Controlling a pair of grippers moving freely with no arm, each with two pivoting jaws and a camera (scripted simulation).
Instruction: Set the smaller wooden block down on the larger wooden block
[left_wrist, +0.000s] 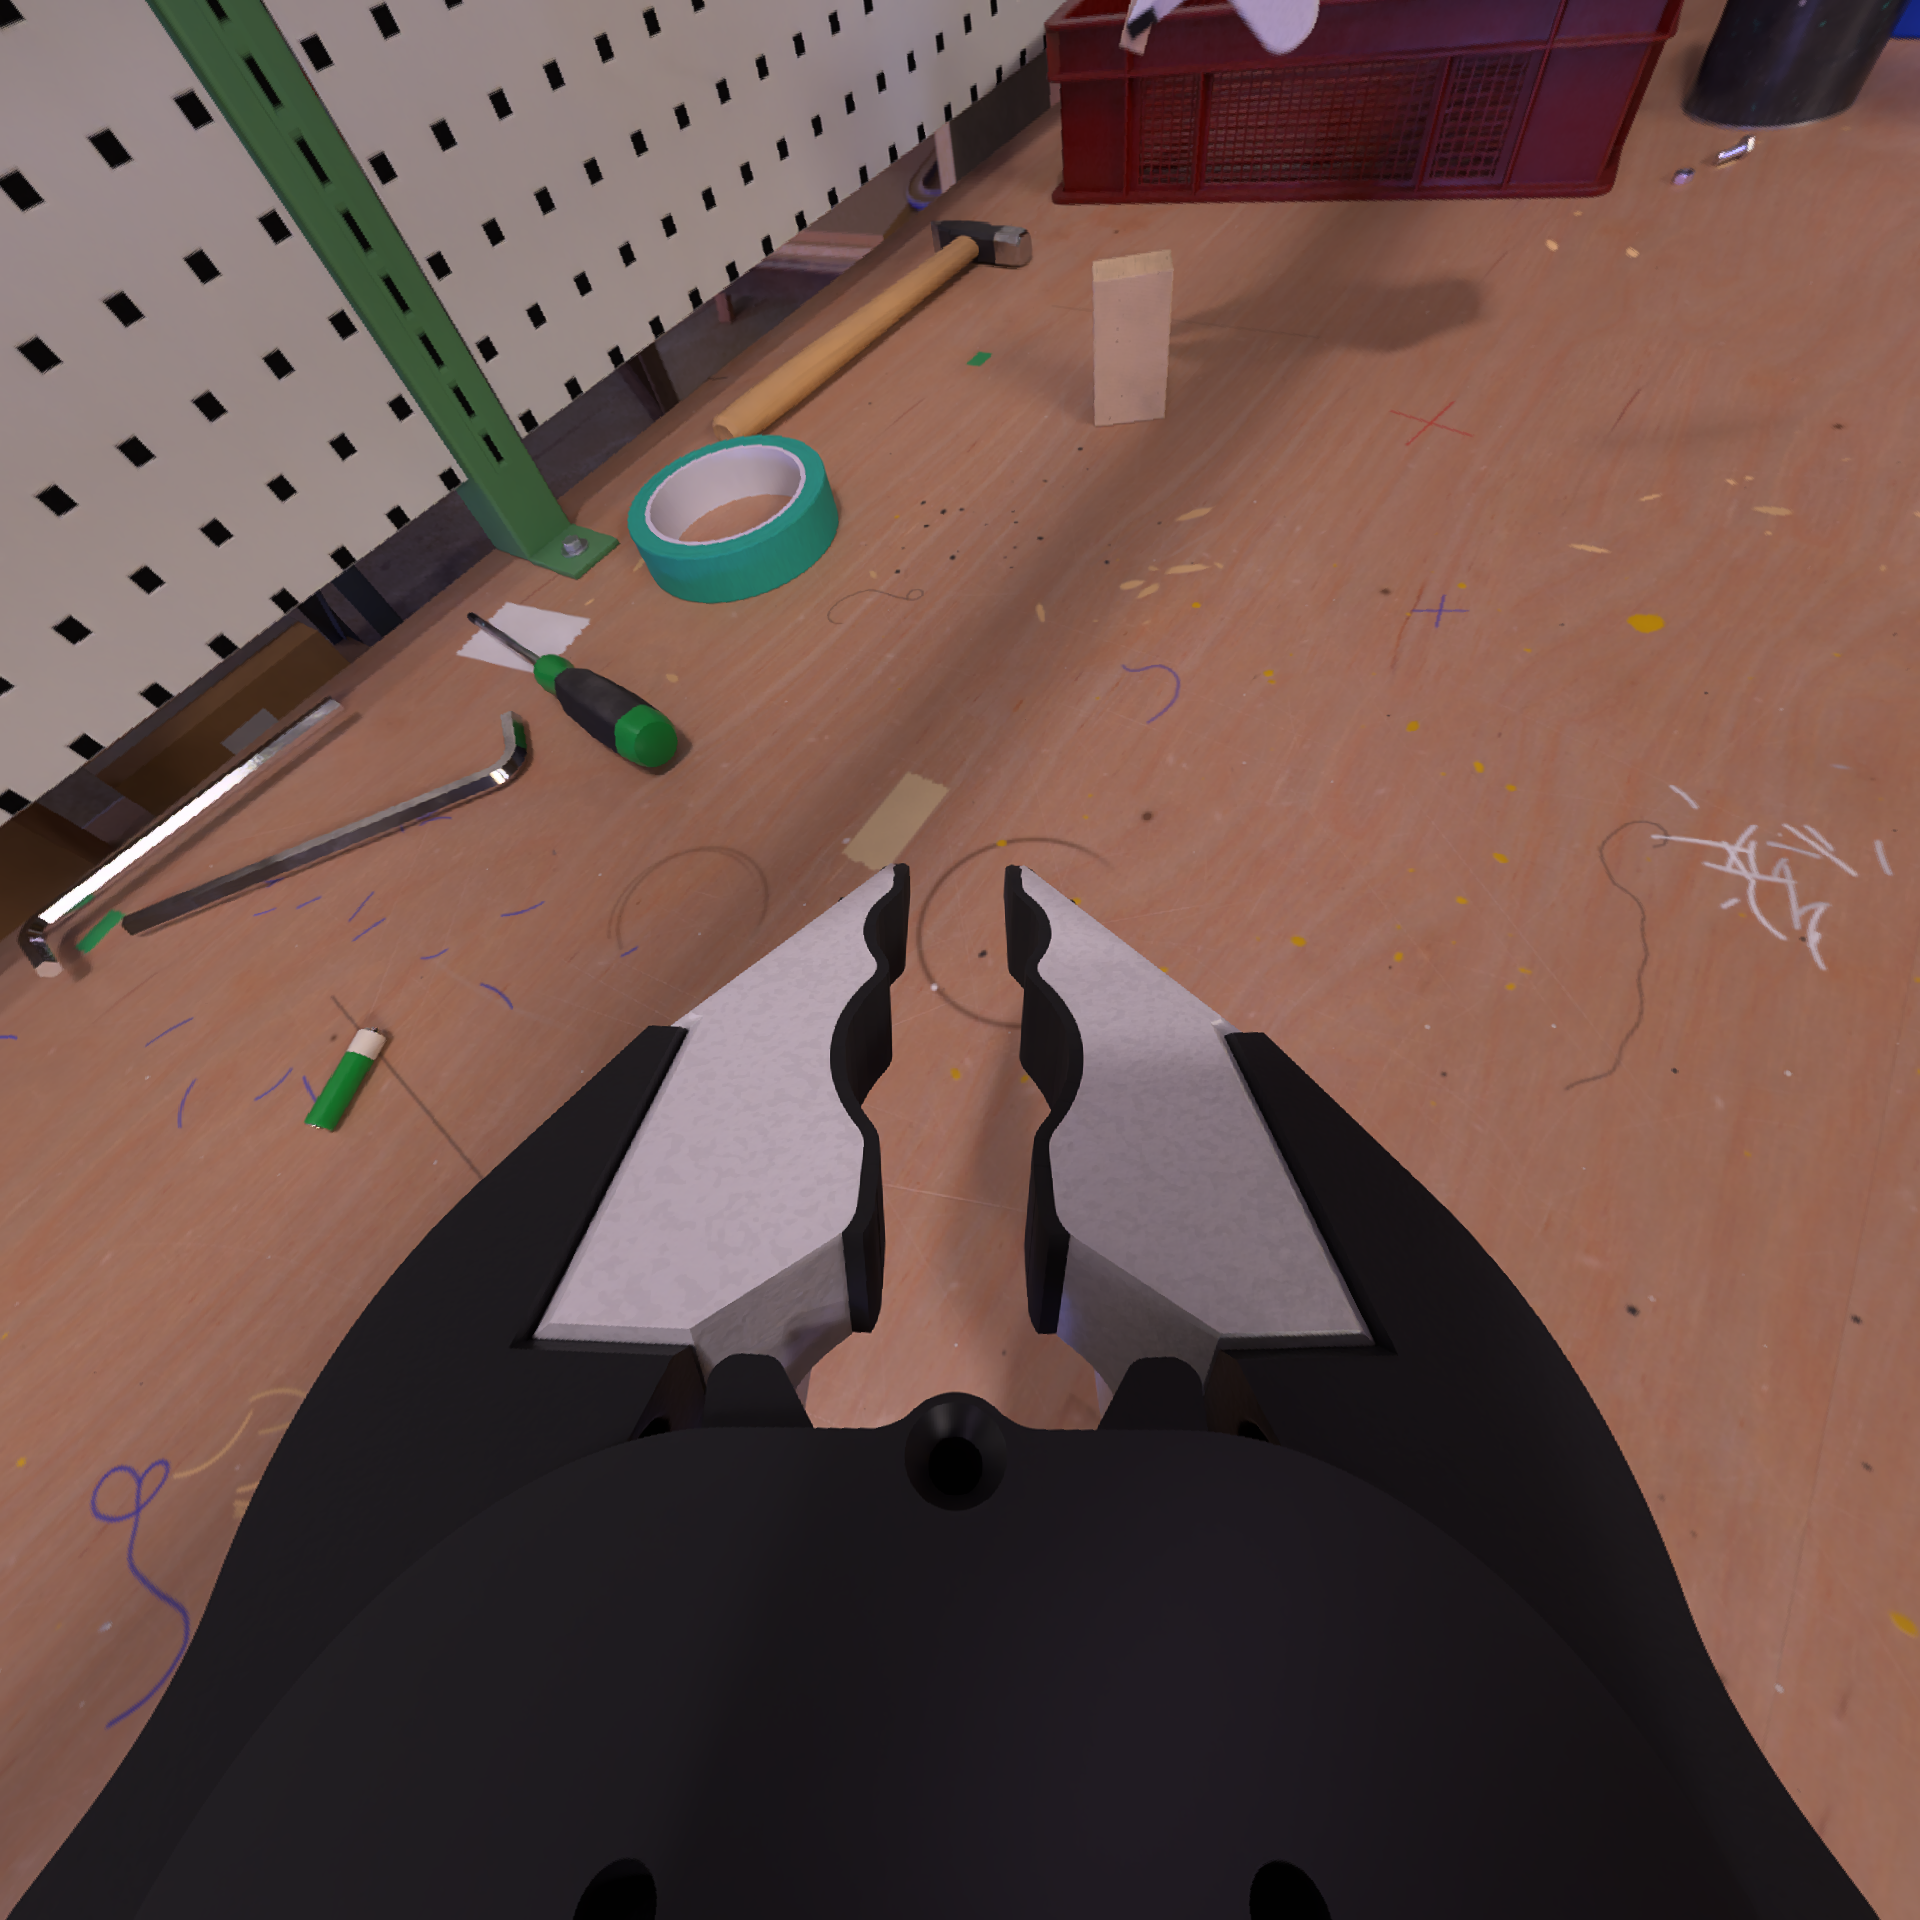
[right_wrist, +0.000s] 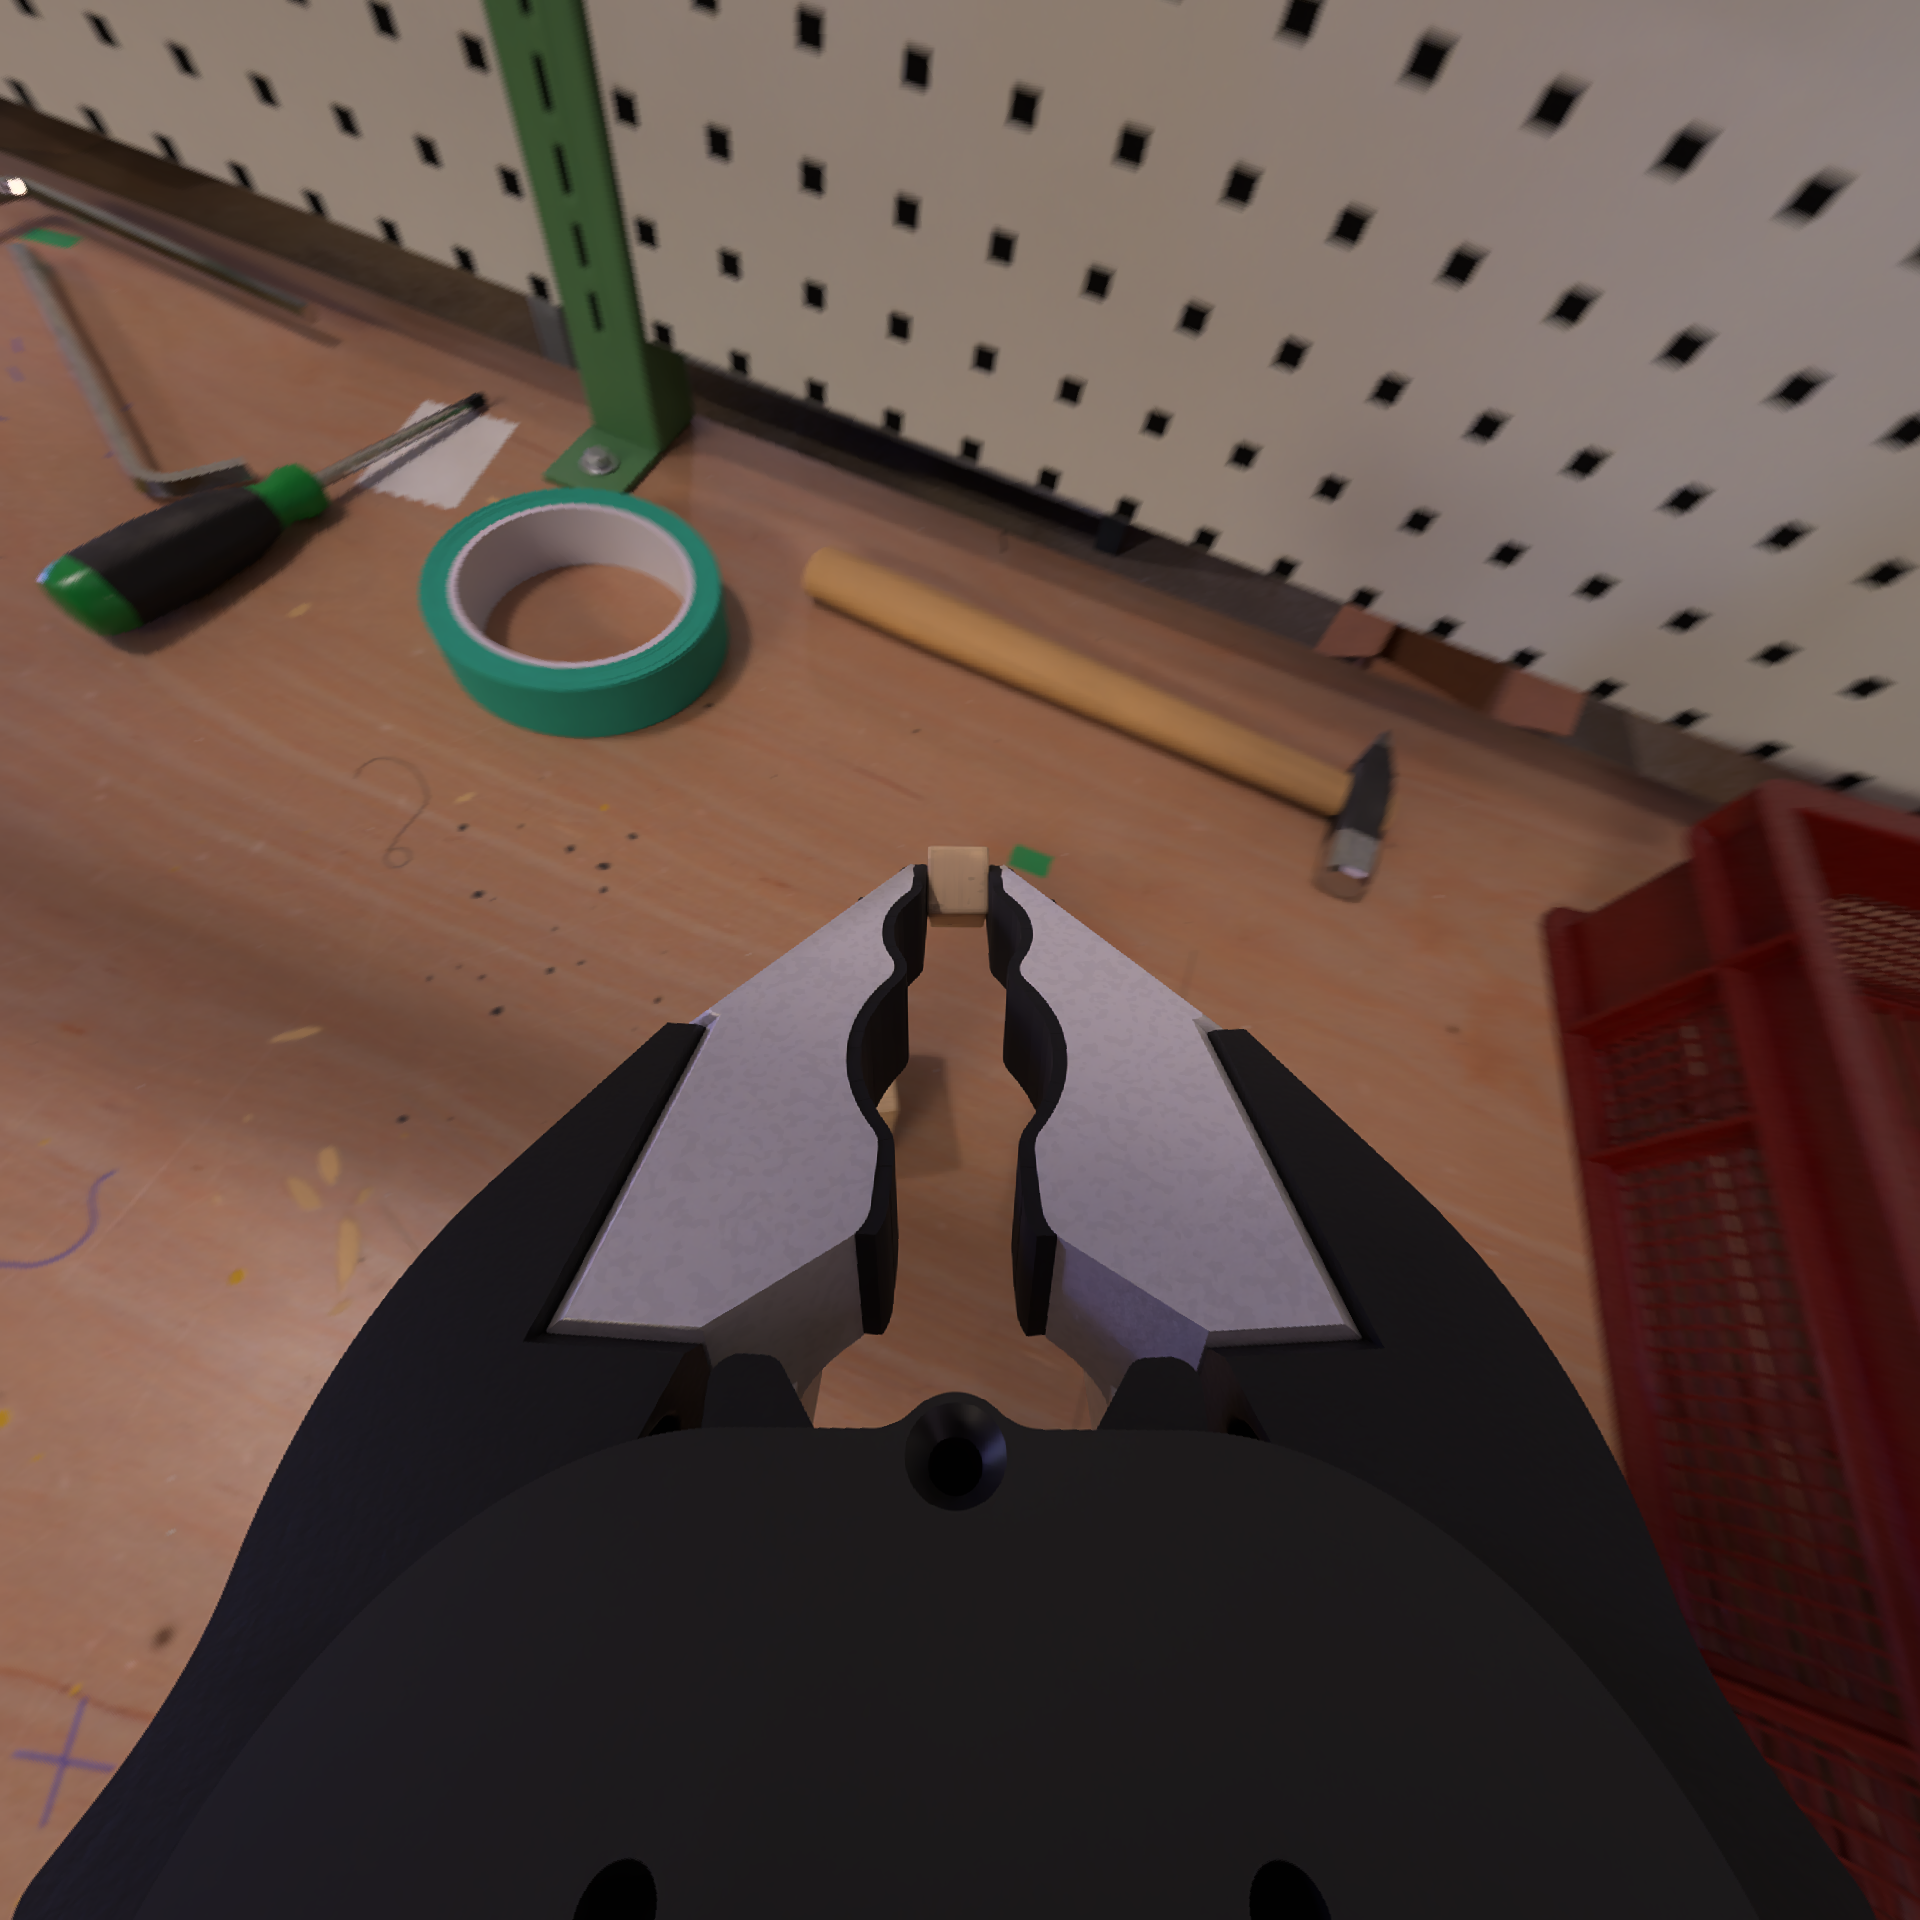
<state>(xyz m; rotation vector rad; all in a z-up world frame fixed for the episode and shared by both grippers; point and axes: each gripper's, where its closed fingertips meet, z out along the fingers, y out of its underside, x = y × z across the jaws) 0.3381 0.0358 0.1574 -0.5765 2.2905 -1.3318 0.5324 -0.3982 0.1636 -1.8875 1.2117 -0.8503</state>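
The larger wooden block (left_wrist: 1130, 338) is pale and tall and stands upright on the workbench, far ahead of my left gripper (left_wrist: 956, 883). The left gripper is open and empty, low over the bench. My right gripper (right_wrist: 956, 883) is shut on the smaller wooden block (right_wrist: 957, 881), a small pale cube pinched at the fingertips and held above the bench. A pale wooden corner (right_wrist: 891, 1103) shows below, between the right fingers. It seems to be the larger block, mostly hidden by the left finger.
A hammer (left_wrist: 862, 322) (right_wrist: 1081, 686), a green tape roll (left_wrist: 727, 577) (right_wrist: 582, 696), a screwdriver (left_wrist: 603, 707) (right_wrist: 177, 556), hex keys (left_wrist: 332, 831) and a green lighter (left_wrist: 343, 1081) lie along the pegboard wall. A green post (left_wrist: 364, 260) stands there. A red crate (left_wrist: 1340, 135) (right_wrist: 1745, 1143) is to the right.
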